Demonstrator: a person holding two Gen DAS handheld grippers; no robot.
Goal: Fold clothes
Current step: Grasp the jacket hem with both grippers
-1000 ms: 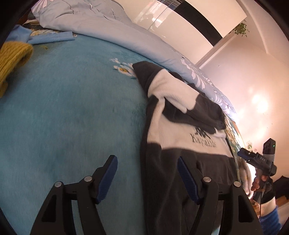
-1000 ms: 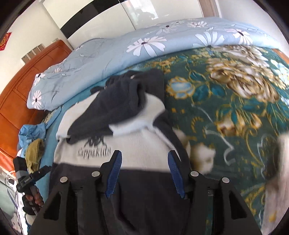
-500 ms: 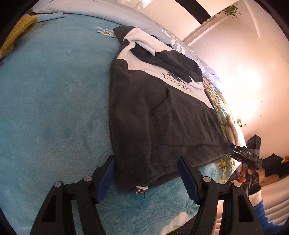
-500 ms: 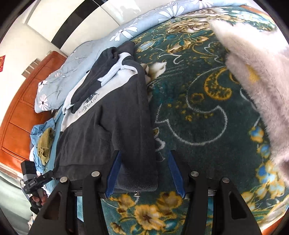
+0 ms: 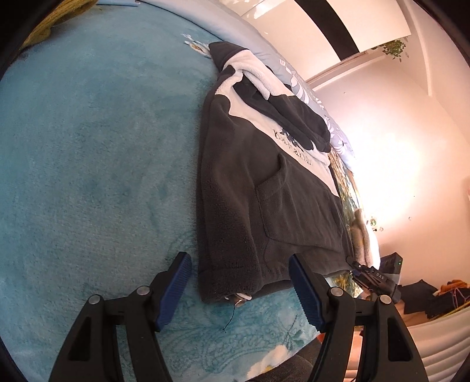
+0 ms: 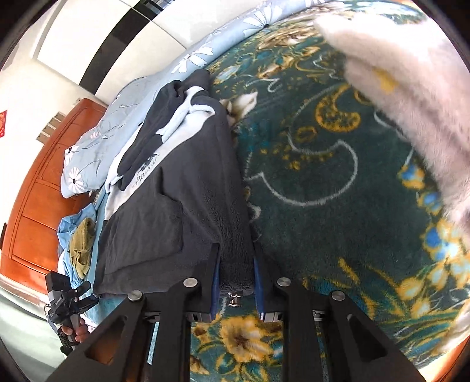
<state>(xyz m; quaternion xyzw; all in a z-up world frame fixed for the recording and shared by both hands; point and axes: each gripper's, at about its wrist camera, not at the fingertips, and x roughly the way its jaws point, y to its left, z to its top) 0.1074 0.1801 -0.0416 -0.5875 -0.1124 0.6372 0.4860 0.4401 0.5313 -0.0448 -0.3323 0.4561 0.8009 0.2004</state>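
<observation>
Since the earlier frame both hand-held grippers came to the hoodie (image 5: 264, 188) hem at the bed's near edge. My right hand-held gripper (image 6: 235, 282) is closing on it; the left hand-held gripper (image 5: 239, 291) stands wide (corner between). I should close it before lifting.

Bed covers: a plush turquoise blanket (image 5: 88, 176) beside a dark green blanket with gold flowers (image 6: 323, 176).
Far edge: a pale blue floral quilt (image 6: 141, 97), bunched.
Headboard: orange wood (image 6: 44, 191).
Wall: white wardrobe doors (image 5: 293, 23) and a hanging plant (image 5: 395, 48).
</observation>
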